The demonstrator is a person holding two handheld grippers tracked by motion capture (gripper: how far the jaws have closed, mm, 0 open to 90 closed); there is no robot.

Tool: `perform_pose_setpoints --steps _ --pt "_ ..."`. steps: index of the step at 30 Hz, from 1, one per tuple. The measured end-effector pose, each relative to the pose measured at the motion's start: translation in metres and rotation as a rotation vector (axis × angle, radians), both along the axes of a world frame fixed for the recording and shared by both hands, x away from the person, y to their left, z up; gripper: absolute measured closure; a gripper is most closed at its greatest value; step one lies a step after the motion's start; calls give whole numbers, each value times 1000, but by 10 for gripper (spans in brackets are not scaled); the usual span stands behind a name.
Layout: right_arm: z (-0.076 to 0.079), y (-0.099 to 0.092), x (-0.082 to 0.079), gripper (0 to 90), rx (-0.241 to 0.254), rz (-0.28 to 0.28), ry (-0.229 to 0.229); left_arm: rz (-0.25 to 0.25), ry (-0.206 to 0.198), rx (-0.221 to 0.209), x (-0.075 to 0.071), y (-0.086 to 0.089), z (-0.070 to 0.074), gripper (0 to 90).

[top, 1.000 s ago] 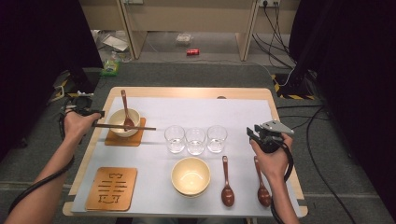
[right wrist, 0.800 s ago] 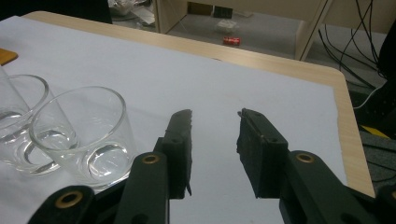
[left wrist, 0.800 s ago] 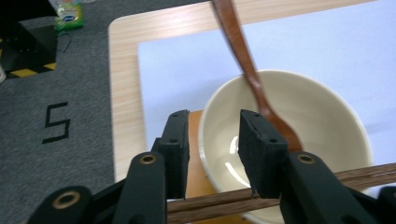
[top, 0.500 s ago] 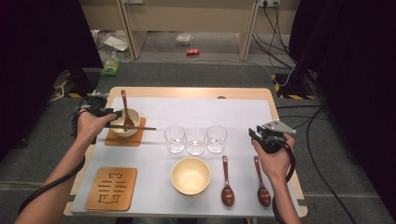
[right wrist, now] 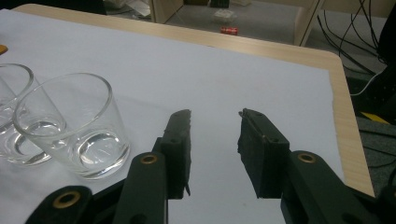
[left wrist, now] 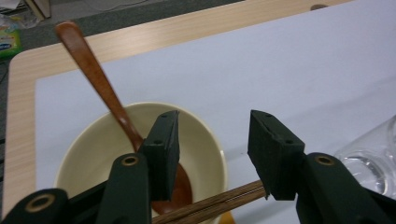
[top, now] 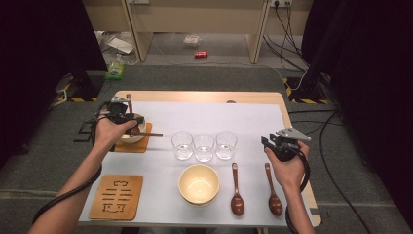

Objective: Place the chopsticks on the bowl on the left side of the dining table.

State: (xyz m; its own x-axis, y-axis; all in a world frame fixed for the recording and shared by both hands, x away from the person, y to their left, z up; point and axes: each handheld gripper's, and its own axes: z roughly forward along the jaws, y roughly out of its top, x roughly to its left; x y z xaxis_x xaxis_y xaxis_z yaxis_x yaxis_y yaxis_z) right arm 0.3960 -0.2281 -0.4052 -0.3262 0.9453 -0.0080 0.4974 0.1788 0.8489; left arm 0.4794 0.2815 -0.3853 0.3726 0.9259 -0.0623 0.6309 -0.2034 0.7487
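My left gripper [top: 130,121] hovers over a small cream bowl [top: 132,136] on a wooden coaster [top: 131,146] at the table's left. Its jaws have just been opening and stand apart [left wrist: 212,149] with nothing pressed between the pads. A pair of dark chopsticks [left wrist: 210,205] lies across the bowl's rim [left wrist: 93,149], just below the jaws. A brown spoon [left wrist: 98,84] leans in the bowl, handle pointing away. At the table's right side my right gripper [top: 267,141] is open [right wrist: 215,149] and empty, with the nearest glass [right wrist: 74,126] to its left.
Three clear glasses [top: 204,146] stand in a row at the middle. In front of them sit a larger cream bowl [top: 198,184] and two brown spoons [top: 237,190] [top: 272,191]. A second wooden coaster [top: 117,196] lies at the front left, on the white sheet [top: 209,114].
My left hand has moved right, from the chopsticks' outer end to over the bowl. The chopsticks stay across the bowl. The right hand has kept still.
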Motion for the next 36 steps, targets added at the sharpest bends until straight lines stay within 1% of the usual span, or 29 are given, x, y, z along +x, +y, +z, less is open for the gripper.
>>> perform_pose_setpoints --steps 6,12,18,27,34,36 --pt "0 -6 -2 636 5 -9 3 -37 -9 -7 -1 -17 1 518" --pt "-1 -9 -5 634 12 -18 4 -58 -15 -16 -1 -29 1 513" --pt "-2 -12 -7 633 19 -23 4 -75 -25 -21 0 -38 1 503" --pt "-3 -11 -7 633 25 -22 4 -99 -41 -25 -4 -47 3 493" --pt "-3 -12 -8 632 27 -23 2 -114 -42 -17 -4 -53 3 488" --pt "-3 -13 -8 632 28 -23 0 -114 -37 -10 -4 -55 3 488"
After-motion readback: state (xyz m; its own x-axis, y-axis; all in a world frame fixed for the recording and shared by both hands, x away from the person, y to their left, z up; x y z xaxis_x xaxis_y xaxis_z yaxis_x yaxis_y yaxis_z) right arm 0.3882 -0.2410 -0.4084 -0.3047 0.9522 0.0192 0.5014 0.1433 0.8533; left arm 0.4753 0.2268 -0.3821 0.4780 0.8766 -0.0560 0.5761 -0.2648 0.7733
